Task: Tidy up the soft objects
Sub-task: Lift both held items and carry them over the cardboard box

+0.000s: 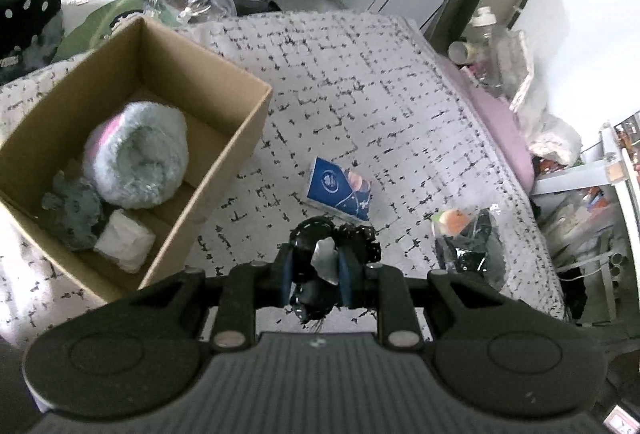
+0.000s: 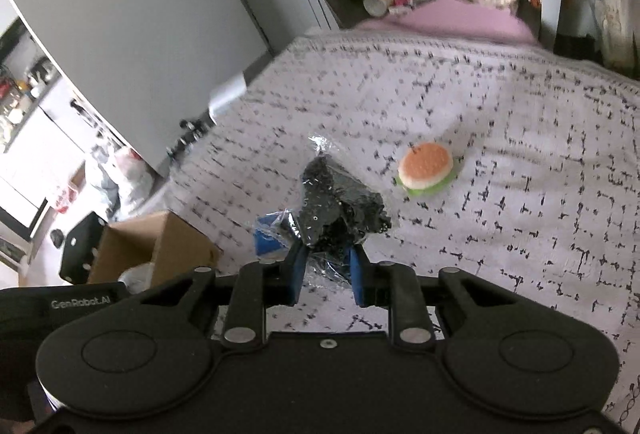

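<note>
Brown cardboard box [image 1: 132,137], open, stood at the left on the patterned bedcover [image 1: 380,93]; it held a fluffy roll [image 1: 136,157], a grey plush [image 1: 74,211] and a white packet [image 1: 124,240]. Step judged in hand: carrying picked items to the box; next move called for release over it. Left gripper [image 1: 314,268]: jaws narrowly apart, clamped on a black scrunchie [image 1: 336,238]. Right gripper [image 2: 326,266]: clamped on a black bagged item [image 2: 340,205]. A blue tissue pack [image 1: 340,189] and toy burger [image 2: 426,169] lay on the bedcover, well apart.
</note>
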A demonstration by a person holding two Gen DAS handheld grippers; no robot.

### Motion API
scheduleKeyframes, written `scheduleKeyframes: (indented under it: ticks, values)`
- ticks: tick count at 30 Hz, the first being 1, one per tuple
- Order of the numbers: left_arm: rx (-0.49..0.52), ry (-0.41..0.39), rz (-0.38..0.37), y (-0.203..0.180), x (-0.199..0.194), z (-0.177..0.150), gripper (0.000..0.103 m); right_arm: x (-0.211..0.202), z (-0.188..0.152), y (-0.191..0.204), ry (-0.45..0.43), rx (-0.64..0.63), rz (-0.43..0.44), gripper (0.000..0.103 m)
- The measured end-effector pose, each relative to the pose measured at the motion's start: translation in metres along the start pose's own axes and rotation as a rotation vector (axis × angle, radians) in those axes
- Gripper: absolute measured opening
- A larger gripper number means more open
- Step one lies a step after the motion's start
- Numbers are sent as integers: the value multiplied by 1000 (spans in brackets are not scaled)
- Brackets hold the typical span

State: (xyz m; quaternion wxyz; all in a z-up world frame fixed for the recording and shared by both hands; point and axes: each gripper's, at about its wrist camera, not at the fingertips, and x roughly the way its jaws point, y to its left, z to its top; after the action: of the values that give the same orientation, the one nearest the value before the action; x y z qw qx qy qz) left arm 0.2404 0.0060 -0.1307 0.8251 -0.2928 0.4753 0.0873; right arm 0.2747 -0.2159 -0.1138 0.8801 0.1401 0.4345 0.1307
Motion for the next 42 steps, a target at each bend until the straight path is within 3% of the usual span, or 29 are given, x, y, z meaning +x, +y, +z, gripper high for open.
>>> scheduleKeyframes:
  ticks: [20,42]
  values:
    - [39,-84,-55,30,-67,10,22,-62,-18,41,-174,-29,39,23]
    - [-1,-108,-74,86,-78,49,22,-36,-21,105,-181,-105,89,23]
